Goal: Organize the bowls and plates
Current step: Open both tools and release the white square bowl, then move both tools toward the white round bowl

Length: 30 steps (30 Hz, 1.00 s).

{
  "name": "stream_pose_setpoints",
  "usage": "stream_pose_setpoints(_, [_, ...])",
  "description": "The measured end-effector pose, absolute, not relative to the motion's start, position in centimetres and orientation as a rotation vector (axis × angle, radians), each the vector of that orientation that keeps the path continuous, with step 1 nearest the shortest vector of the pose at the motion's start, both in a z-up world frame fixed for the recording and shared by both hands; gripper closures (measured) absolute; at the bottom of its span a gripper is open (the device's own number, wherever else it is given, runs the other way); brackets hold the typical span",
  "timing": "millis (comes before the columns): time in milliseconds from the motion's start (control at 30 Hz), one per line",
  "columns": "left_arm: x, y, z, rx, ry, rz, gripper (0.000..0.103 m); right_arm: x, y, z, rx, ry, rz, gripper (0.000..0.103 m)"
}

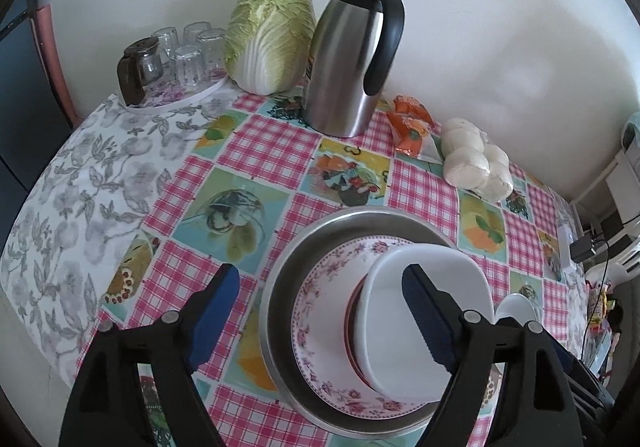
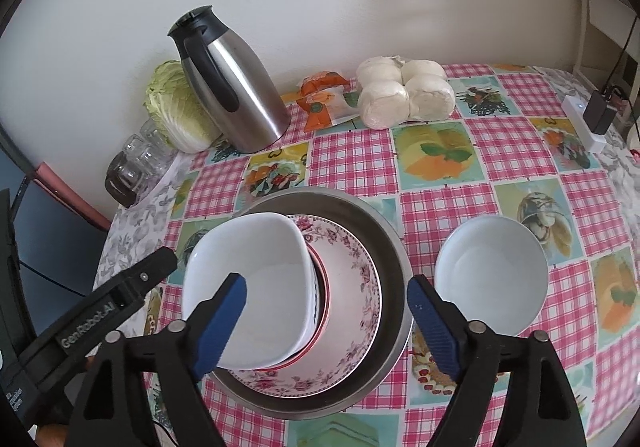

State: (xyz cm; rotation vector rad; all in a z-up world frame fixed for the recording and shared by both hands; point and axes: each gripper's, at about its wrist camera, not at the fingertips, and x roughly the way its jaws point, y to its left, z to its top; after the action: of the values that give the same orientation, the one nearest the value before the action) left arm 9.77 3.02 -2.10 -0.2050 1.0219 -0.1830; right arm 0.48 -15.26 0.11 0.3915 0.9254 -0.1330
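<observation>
Stack on checked worktop [image 2: 500, 151]: steel pan [image 2: 390, 247], floral plate [image 2: 356, 275], square white bowl [image 2: 256, 267] topmost. Round white bowl [image 2: 490, 273] apart, to its right. Left gripper [image 1: 320, 311]: jaws wide, empty, one finger over the square bowl. Right gripper [image 2: 328, 311]: jaws wide, empty, spanning the stack (left gripper's side reads "GenRobot.AI").

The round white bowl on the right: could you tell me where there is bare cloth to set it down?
Bare cloth lies between the round white bowl and the buns, and left of the metal pan. The back edge is crowded.
</observation>
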Motion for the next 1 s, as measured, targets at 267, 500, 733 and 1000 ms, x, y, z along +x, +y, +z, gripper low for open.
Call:
stream_pose_setpoints(267, [10.0, 3.5, -2.4, -0.192, 1.017, -0.139, 0.016, 0.5, -15.1, 0.2, 0.378, 0.919, -0.134, 0.007])
stream_pose_setpoints(500, [10.0, 3.9, -2.5, -0.176, 0.991, -0.095, 0.013, 0.4, -15.2, 0.5, 0.361, 0.901, -0.145, 0.0])
stream_pose_setpoints(733, [10.0, 4.6, -2.3, -0.193, 0.976, -0.073, 0.002, 0.2, -15.2, 0.6, 0.344, 0.884, -0.149, 0.0])
stream_pose_setpoints(1000, [9.8, 4.0, -1.4, -0.197, 0.939, -0.097, 0.002, -0.6, -15.7, 1.4, 0.338, 0.842, -0.137, 0.0])
